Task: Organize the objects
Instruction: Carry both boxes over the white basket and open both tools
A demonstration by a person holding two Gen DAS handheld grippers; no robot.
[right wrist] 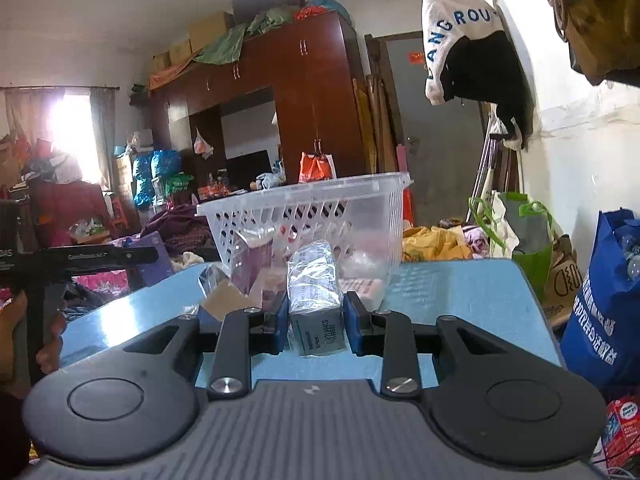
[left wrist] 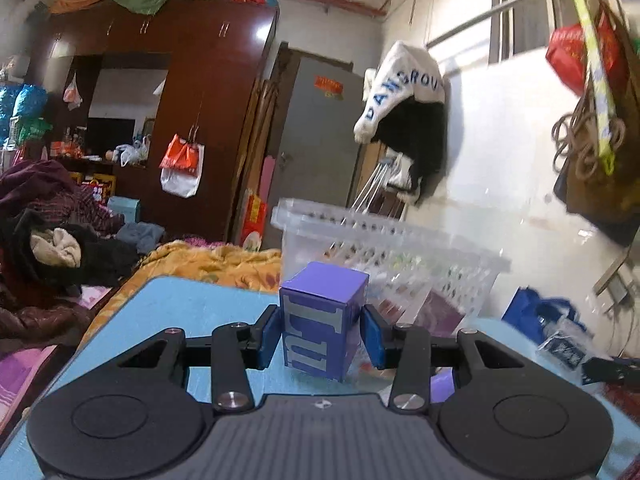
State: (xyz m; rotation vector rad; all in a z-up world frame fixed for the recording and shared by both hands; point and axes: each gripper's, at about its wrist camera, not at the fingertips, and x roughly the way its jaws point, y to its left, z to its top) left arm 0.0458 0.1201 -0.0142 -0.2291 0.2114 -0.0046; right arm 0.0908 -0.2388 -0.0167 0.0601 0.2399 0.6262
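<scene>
Left gripper [left wrist: 323,334] has its jaws clamped on a purple carton [left wrist: 320,320], blue pads pressed to both sides, the box lifted clear of the blue surface [left wrist: 172,312] and tipped a touch to one side. Big pale lettering runs up its near face. Just beyond it stands the clear plastic basket [left wrist: 384,248] near the far edge of the surface, with packets showing through its slotted wall.

Over to the right gripper [right wrist: 316,322]: jaws closed narrow around a small grey box in clear wrap [right wrist: 316,304], pads tight on either flank, printed end facing the camera. The box sits low over the surface [right wrist: 460,296], in front of the basket [right wrist: 304,208]; whether it touches the top I cannot tell. Against the basket's near wall, a purple packet [right wrist: 256,268] and a brown card piece [right wrist: 226,300] sit towards the left edge.

At far left in the right wrist view, a person's hand [right wrist: 48,340] grips the black handle of the other tool.
</scene>
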